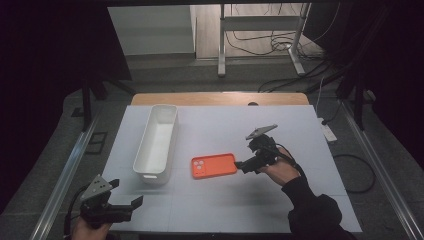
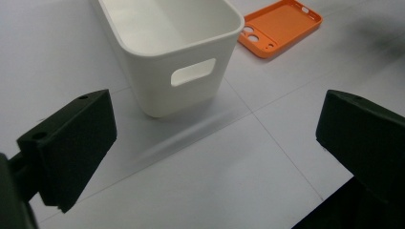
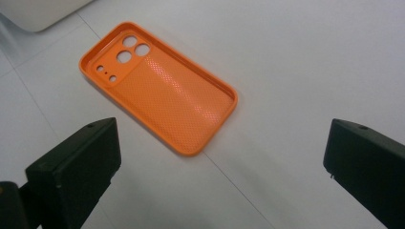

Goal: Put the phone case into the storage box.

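An orange phone case (image 1: 214,165) lies flat on the white table, inner side up, camera holes toward the left. In the right gripper view the phone case (image 3: 160,86) lies just ahead of the wide-apart jaws. My right gripper (image 1: 243,164) is open, just right of the case's right end, not touching it. A white oblong bin (image 1: 156,142) stands left of the case, empty. The bin (image 2: 174,45) shows its handle slot in the left gripper view, with the case (image 2: 280,26) beyond. My left gripper (image 1: 131,201) is open near the table's front left corner, holding nothing.
The white table top (image 1: 280,200) ends in a wooden strip at the far edge. Metal rails run along both sides on the floor. Cables and a desk frame (image 1: 260,22) lie on the floor beyond the table.
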Motion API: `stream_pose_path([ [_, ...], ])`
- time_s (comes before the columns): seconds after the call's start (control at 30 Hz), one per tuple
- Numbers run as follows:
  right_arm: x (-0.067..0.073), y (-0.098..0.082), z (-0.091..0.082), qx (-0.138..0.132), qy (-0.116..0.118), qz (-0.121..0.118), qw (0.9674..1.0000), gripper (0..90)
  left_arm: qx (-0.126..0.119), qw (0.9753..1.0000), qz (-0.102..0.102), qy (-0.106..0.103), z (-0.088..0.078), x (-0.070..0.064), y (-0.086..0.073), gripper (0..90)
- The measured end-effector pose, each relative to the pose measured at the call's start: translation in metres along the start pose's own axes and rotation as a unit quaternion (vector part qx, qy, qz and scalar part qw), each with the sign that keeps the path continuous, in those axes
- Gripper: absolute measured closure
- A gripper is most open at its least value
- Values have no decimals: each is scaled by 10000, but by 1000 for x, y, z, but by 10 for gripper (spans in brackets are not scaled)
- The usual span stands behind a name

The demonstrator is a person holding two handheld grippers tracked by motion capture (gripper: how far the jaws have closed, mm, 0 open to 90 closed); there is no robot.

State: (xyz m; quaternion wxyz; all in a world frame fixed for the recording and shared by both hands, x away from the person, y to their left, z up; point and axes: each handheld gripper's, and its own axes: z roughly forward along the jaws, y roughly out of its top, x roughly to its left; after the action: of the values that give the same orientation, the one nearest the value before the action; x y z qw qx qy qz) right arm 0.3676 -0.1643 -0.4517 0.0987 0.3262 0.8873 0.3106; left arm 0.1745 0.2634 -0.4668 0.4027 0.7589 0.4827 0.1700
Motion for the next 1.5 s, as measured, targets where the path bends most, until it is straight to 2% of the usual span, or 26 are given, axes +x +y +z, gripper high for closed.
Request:
stream_pose_path([
  [0.37,2,9,14,91,-84,4,9999,0,-1,10000,3,-11,0,0,0,8],
  [0.63,13,20,29,226,-141,-221,9994,0,-19,10000,-26,-48,-1,1,0,7],
  [0.87,17,26,38,295,-94,-248,9992,0,-35,10000,-47,-73,-1,2,-1,8],
  [1.0,18,28,40,354,16,-215,9991,0,-34,9999,-55,-79,-1,2,-1,7],
  [1.07,19,28,42,442,-37,-212,9988,58,-38,9999,-66,-86,-1,2,-1,8],
  [1.17,18,28,43,492,85,-232,9985,175,-38,9999,-66,-89,-1,2,-1,8],
  [1.2,19,28,44,522,85,-241,9983,242,-39,9999,-66,-89,-1,2,-1,8],
  [1.23,19,28,44,522,85,-241,9983,242,-39,9999,-66,-89,-1,2,-1,8],
  [1.3,18,28,45,544,144,-205,9982,311,-44,9999,-68,-91,-1,2,-1,8],
  [1.5,14,29,43,458,369,-145,9982,568,-49,9999,-63,-94,-1,3,-1,8],
])
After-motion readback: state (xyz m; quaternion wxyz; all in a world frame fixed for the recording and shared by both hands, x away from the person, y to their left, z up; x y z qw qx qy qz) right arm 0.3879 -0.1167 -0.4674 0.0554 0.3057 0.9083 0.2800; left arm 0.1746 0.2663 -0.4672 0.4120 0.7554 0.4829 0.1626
